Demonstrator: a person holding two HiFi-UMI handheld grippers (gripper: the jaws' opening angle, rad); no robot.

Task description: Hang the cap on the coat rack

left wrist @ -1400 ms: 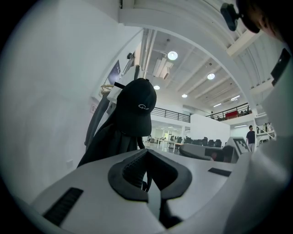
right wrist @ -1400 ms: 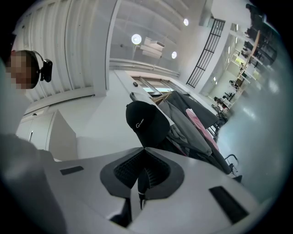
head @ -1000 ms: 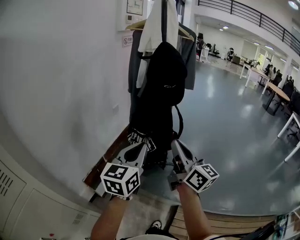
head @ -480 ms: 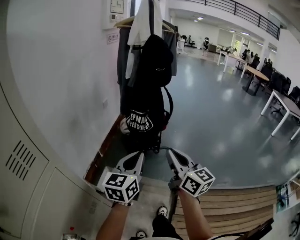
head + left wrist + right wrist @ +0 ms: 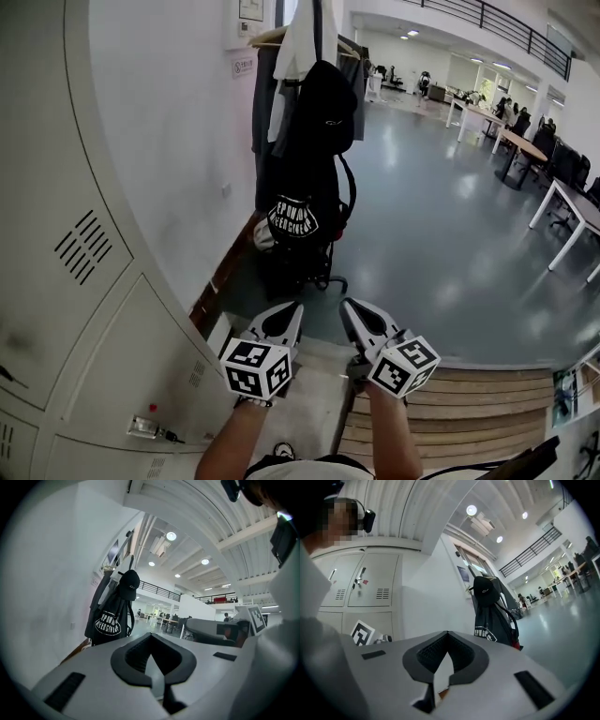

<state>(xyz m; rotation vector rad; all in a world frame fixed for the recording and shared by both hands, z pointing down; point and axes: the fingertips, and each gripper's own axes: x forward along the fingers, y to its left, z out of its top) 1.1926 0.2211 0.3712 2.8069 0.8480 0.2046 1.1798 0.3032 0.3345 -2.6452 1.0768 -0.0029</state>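
Observation:
A black cap (image 5: 326,94) hangs high on the coat rack (image 5: 318,23) by the white wall, over dark and white garments. It also shows in the left gripper view as the black cap (image 5: 129,583) and in the right gripper view as the black cap (image 5: 486,590). My left gripper (image 5: 284,317) and right gripper (image 5: 354,315) are side by side low in the head view, well short of the rack. Both are shut with nothing between their jaws.
A black bag with white print (image 5: 292,220) hangs low on the rack. Grey lockers (image 5: 84,281) line the wall at the left. A wooden step (image 5: 469,417) lies below my right arm. Tables (image 5: 570,202) and people stand far right across the grey floor.
Both grippers have drawn back from the rack, which now looks farther away. The lockers have come into view at the left. The cap stays on the rack.

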